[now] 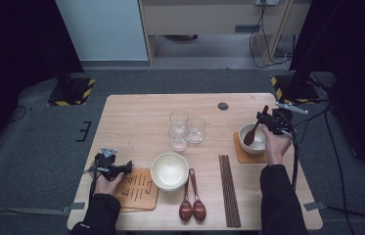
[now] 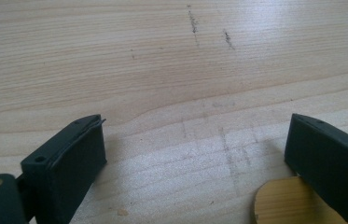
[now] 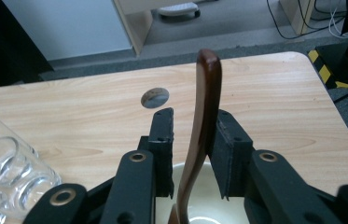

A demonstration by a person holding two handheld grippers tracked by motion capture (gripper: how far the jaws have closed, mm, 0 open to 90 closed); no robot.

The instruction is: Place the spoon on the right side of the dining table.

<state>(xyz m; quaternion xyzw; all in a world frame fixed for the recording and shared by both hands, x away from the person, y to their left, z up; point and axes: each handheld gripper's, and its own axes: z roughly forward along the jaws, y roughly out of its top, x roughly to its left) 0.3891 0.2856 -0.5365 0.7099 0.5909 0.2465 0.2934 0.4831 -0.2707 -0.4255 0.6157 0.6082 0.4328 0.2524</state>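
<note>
2 spoons lie side by side near my edge of the table; a 3rd, the brown spoon, stands with its bowl end down in the small cream bowl on the right-hand wooden coaster. My right gripper sits around that spoon's handle, jaws a little apart: there is a clear gap on the left side, while the handle lies close against the right pad, and I cannot tell whether it touches. I judge the spoon is resting on the bowl rather than on me.

Risks from here, as I see them: if I pull the gripper away crookedly, the right pad could drag the handle and tip the spoon out over the rim, or nudge the bowl off its coaster. The 3 glasses stand near, toward the table's middle, so a wide sweep that way could knock them.

My left gripper rests low over bare wood beside the left coaster, jaws wide apart and holding nothing. The large cream bowl and the chopsticks wait untouched.
</note>
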